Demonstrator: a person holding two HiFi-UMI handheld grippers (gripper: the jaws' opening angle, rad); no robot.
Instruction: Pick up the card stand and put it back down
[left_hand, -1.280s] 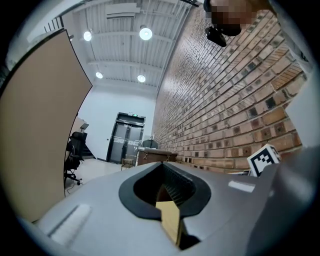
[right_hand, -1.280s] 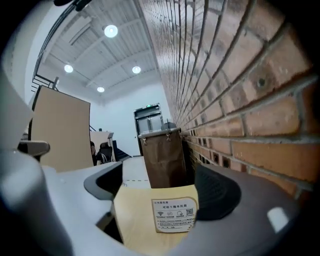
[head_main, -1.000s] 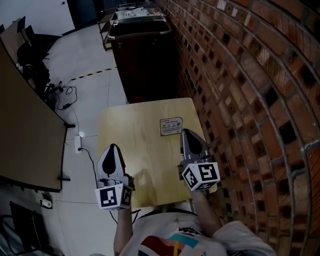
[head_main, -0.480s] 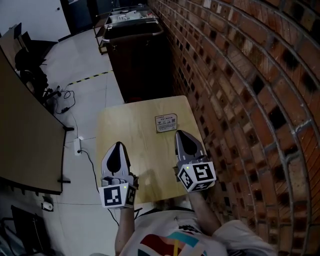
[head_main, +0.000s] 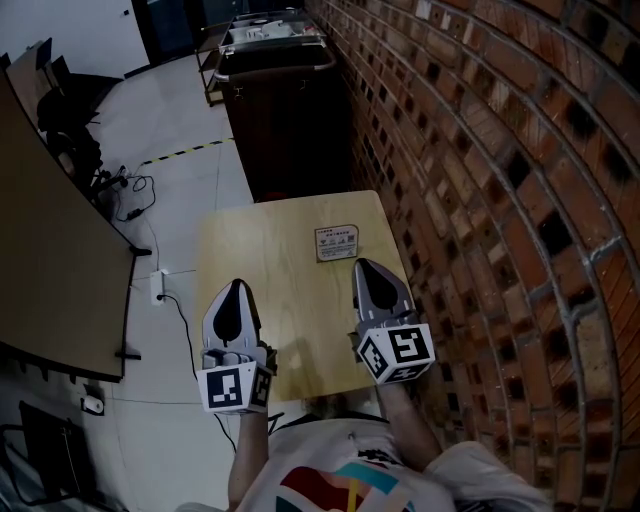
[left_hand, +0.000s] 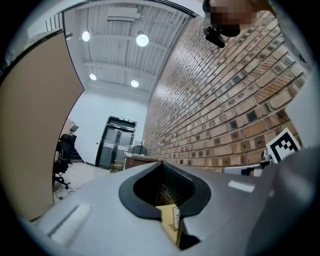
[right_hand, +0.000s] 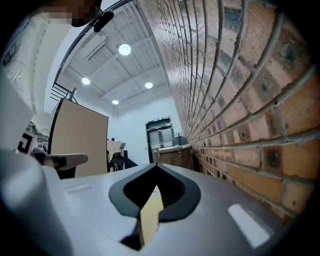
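The card stand (head_main: 337, 243) is a small pale sign with print, sitting on the far right part of the wooden table (head_main: 280, 270). My right gripper (head_main: 364, 264) rests low over the table just near-right of the stand, not touching it, with its jaws shut and empty. My left gripper (head_main: 235, 286) sits over the table's near-left part, well away from the stand, its jaws closed to a point with nothing in them. In the left gripper view (left_hand: 161, 164) and the right gripper view (right_hand: 156, 166) the jaws meet, with only a sliver of tabletop below.
A brick wall (head_main: 480, 180) runs close along the table's right side. A dark cabinet (head_main: 285, 110) stands just beyond the table's far edge. Cables (head_main: 135, 195) lie on the floor at left, beside a brown partition (head_main: 50, 270). A person's torso is at the near edge.
The head view has swayed a little. Both grippers stay in nearly the same places on the table, jaws closed, and the card stand has not moved.
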